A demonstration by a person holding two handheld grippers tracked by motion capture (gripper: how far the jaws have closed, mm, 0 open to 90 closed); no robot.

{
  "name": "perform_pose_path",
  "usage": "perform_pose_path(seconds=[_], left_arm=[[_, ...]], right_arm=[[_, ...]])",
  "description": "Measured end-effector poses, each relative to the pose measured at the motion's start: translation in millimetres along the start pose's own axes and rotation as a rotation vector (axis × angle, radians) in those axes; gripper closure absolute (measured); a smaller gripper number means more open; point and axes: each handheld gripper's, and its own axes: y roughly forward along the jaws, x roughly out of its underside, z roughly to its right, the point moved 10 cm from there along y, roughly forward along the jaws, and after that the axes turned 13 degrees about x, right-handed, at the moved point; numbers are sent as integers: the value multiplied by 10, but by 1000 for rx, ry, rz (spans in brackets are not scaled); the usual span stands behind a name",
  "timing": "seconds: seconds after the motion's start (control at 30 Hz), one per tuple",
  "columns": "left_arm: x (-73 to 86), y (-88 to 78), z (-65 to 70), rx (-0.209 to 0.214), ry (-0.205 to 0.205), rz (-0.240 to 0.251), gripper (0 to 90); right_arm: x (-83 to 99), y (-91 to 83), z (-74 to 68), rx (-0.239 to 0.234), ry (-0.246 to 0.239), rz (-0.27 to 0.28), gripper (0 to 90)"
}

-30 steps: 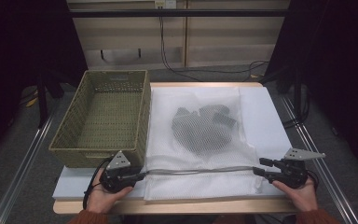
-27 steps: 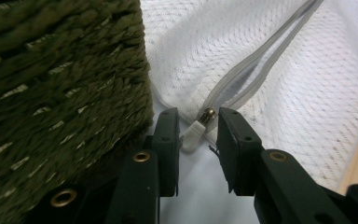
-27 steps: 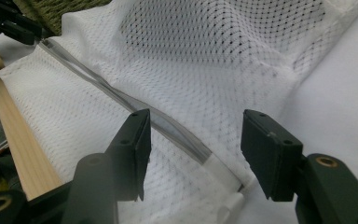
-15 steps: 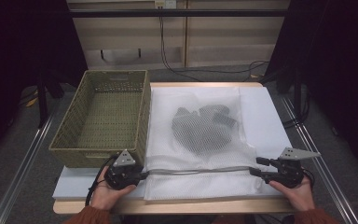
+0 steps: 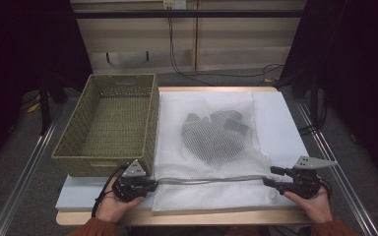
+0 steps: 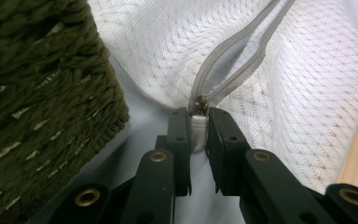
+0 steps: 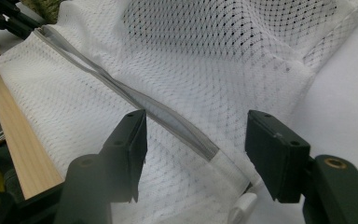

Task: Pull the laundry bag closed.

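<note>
1. My left gripper, its jaws just closing, pinches the white zipper pull of the white mesh laundry bag lying beside the green wicker basket.
2. My right gripper gapes wide over the zipper's far end.
3. The zipper looks unzipped already; the dark clothes remain inside.

A mesh bag is lying flat across the middle of the worktop, w/ a bundle of items sitting inside it, toward the far half. A basket is standing just left of the bag, touching its edge. The zipper is running left-to-right along the bag's near side — the left claw is sitting at its left end, pinching the zipper pull, just in front of the basket's near-right corner. The right claw is resting at the zipper's right end, jaws standing apart either side of it — near the worktop's front edge.
</note>
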Motion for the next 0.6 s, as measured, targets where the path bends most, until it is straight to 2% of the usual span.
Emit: perform_pose_path(seconds=[0.07,0.1,0.3,0.5,0.6], left_arm=[[-7,-4,14,16,-2,11,806],[-8,-20,15,11,0,4,806],[-66,-123,5,10,-22,59,808],[-123,-170,-2,11,-25,102,808],[-148,-148,19,12,-14,93,807]], right_arm=[[-7,2,-1,0,1,2,389],[-8,4,-2,0,2,1,388],[-4,8,-1,-1,-5,1,383],[2,14,3,3,-7,-2,379],[6,17,3,5,-3,-7,378]])
